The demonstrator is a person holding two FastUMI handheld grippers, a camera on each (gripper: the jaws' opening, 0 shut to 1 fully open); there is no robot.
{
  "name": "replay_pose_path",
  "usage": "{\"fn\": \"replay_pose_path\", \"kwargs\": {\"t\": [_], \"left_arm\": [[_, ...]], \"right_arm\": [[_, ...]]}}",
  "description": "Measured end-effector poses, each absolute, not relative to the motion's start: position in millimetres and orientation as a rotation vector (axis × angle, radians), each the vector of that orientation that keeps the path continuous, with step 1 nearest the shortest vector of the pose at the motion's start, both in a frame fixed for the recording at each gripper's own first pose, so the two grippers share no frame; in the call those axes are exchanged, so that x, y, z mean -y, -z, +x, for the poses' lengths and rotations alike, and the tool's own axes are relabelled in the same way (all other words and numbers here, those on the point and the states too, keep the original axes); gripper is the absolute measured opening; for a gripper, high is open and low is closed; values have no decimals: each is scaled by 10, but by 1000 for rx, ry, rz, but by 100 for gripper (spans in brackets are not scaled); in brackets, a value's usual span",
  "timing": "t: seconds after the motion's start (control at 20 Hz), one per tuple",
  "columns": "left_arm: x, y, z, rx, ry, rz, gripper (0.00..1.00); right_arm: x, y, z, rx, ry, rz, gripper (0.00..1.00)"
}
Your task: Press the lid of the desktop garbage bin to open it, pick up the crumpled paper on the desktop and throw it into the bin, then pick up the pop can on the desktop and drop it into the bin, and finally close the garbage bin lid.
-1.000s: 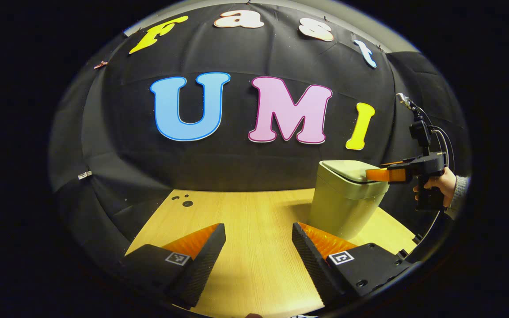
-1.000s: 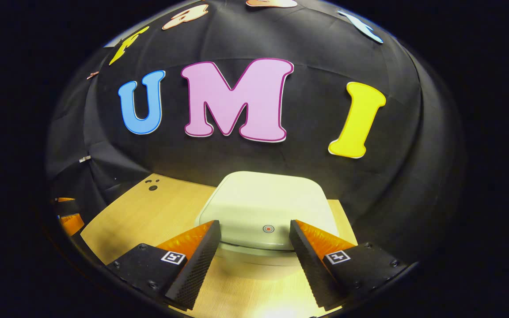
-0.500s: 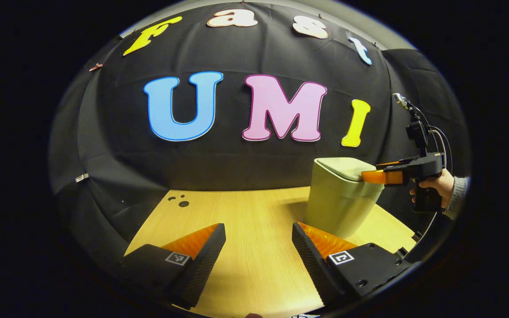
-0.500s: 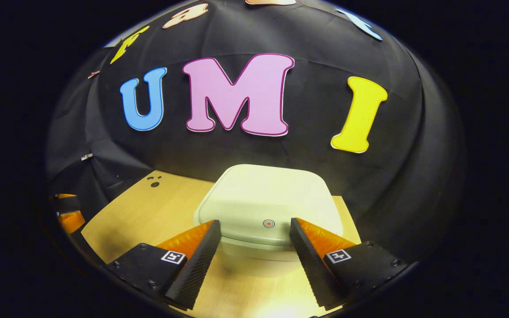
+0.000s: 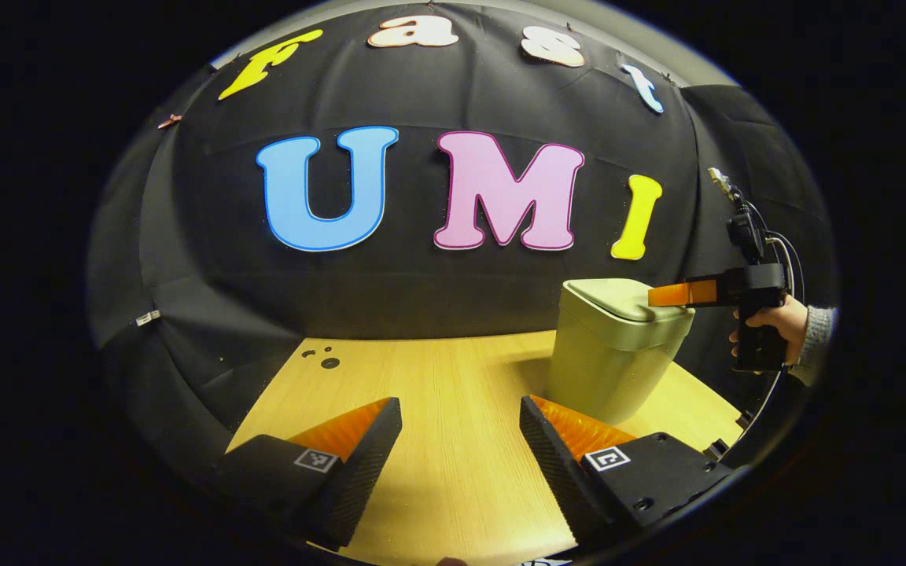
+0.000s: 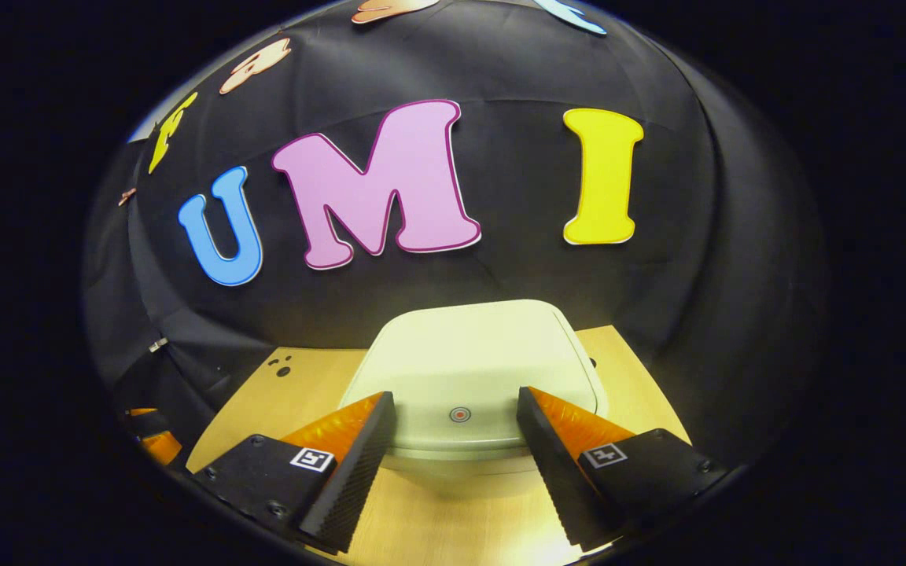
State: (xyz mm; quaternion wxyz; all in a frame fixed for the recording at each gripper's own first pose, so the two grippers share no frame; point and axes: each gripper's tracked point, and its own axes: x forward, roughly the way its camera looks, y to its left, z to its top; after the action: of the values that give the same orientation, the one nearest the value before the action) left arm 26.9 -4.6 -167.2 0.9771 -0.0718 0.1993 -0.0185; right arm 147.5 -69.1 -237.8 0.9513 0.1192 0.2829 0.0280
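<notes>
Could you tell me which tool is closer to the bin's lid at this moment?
Right. The right tool hangs just over the lid at its front edge; the left tool sits low over the table, off to the bin's side.

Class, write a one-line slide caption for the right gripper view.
Open right gripper poised over the closed bin lid, fingers flanking its round press mark.

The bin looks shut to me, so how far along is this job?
It could be the start or the end. The bin has its lid down. The right gripper hovers open over the lid's front edge, by the round button. The left gripper waits open over the table. I see no paper or can.
</notes>
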Motion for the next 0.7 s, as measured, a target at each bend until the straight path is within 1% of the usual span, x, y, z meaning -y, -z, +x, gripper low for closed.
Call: {"fn": "replay_pose_path", "kwargs": {"t": [0.1,0.15,0.2,0.4,0.6,0.7], "left_arm": [[49,1673,289,-402,37,-145,98],[57,1681,288,-404,37,-147,100],[66,1684,294,-405,38,-148,98],[80,1692,319,-399,42,-153,98],[61,1660,323,-388,38,-167,98],[55,1659,312,-384,36,-171,98]], "right_arm": [[699,2385,1484,-570,-61,173,97],[765,2328,1567,-574,-62,169,98],[745,2372,1562,-587,-70,163,98],[653,2437,1472,-575,-115,137,99],[666,2426,1467,-547,-108,139,99],[654,2457,1442,-558,-111,123,99]]}}
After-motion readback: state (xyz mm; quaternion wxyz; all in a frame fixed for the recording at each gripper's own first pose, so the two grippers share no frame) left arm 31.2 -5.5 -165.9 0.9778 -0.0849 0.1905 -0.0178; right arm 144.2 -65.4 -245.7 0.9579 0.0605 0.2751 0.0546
